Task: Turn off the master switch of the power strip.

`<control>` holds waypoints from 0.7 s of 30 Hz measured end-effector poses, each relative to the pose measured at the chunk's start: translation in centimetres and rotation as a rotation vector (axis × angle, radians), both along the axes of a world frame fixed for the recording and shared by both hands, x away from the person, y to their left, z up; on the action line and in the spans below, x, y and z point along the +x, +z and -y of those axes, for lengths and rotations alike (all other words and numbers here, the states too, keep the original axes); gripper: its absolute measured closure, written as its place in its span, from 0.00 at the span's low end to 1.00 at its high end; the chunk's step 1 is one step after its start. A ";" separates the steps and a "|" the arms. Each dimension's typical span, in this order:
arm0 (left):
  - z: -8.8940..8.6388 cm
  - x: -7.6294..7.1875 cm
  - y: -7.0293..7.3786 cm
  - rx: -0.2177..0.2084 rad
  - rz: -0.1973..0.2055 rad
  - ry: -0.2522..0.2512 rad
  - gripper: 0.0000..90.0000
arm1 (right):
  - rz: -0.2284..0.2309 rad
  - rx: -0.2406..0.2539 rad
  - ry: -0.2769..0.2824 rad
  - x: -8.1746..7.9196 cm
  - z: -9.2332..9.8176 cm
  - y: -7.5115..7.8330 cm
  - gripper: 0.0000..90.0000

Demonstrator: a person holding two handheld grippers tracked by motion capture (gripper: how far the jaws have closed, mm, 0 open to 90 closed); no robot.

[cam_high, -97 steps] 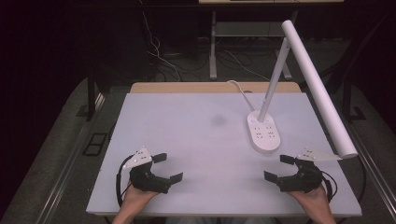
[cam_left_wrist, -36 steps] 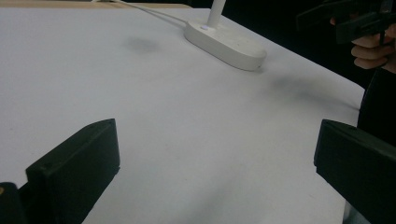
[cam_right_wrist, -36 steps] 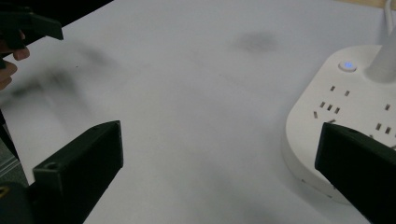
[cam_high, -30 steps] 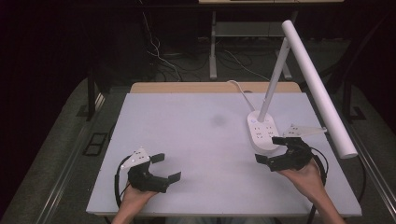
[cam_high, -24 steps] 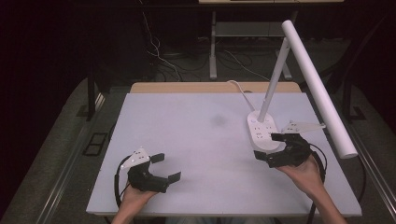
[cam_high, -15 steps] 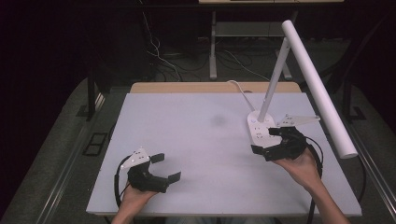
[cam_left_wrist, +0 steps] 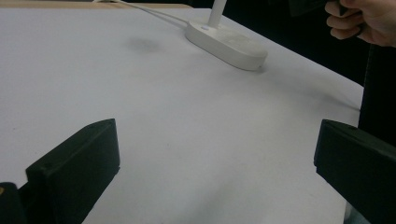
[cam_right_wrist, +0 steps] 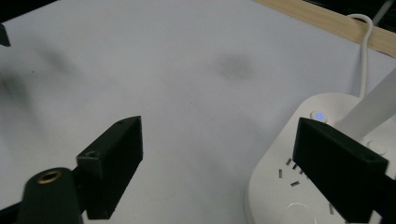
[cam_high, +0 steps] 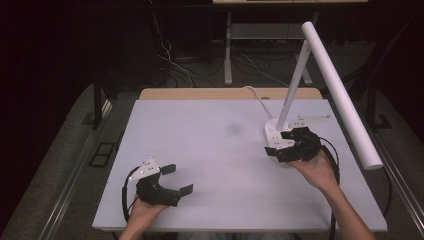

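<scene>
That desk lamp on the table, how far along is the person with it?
Early on. Done: the right gripper has reached the lamp's base, one jaw over it. In hand: its jaws have just been closing a little but stand open, pressing nothing; a small blue light glows on the base. Left: whatever gets pressed or gripped. The left gripper rests open on the table.

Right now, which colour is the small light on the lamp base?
Blue; the light on the lamp base shows best in the right gripper view.
</scene>
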State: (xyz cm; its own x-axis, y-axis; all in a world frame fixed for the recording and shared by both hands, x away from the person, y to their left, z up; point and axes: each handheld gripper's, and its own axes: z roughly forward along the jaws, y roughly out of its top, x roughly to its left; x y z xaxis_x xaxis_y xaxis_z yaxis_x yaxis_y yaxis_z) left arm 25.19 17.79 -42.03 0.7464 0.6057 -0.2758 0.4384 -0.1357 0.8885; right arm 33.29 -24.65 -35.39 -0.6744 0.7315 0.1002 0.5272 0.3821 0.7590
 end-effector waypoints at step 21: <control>-0.1 0.2 -0.1 0.014 -0.005 -0.010 0.00 | 0.011 -0.106 -0.023 3.4 -0.7 -0.1 0.57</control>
State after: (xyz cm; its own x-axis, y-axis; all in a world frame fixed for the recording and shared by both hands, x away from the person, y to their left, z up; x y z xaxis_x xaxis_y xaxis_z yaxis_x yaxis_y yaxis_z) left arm 25.38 17.84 -42.12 0.7514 0.6017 -0.2707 0.4409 -0.1527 0.8845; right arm 36.74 -23.98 -35.50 -0.6576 0.7532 0.0141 0.5285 0.4479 0.7211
